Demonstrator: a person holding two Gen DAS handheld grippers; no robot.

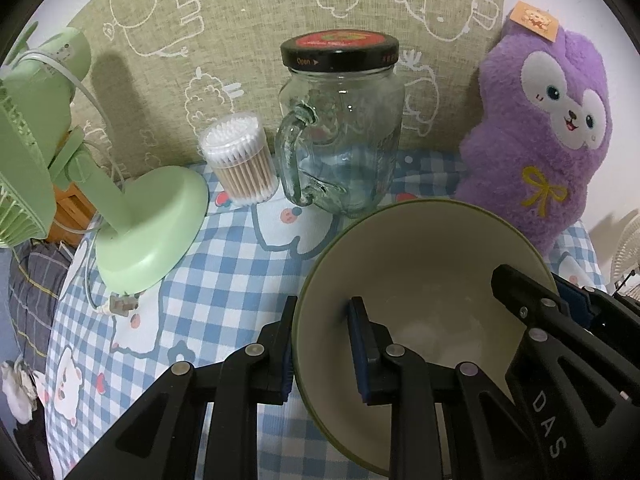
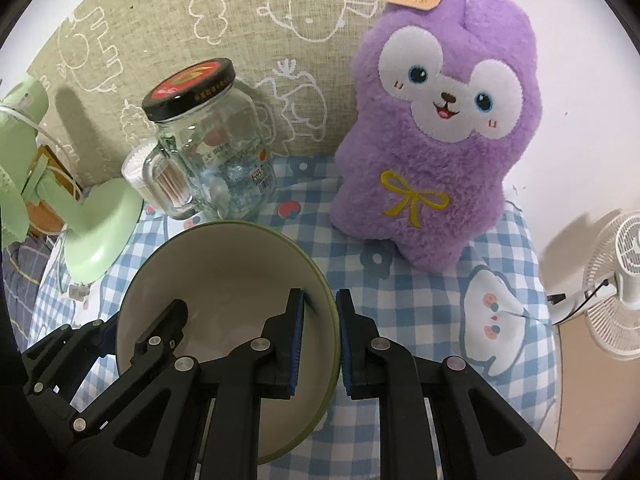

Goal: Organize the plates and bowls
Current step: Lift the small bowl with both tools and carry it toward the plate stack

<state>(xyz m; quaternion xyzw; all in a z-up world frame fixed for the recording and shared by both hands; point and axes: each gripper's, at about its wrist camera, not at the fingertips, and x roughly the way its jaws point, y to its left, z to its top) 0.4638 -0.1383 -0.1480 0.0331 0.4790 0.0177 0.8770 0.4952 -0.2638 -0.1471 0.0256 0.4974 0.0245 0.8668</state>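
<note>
While it is tilted above the checked cloth (image 1: 224, 264), the bowl (image 1: 424, 280), cream inside with a green rim, is gripped on opposite edges. Its rim is clenched by the jaws of the left gripper (image 1: 320, 344) and the right gripper (image 2: 320, 340).

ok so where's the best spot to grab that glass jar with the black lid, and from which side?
Probably the glass jar by its handle, which sticks out toward the cotton swab tub. Come in from the front; the pillow blocks the back.

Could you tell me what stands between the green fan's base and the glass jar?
A tub of cotton swabs, beside the jar; clearest in the left wrist view.
</note>
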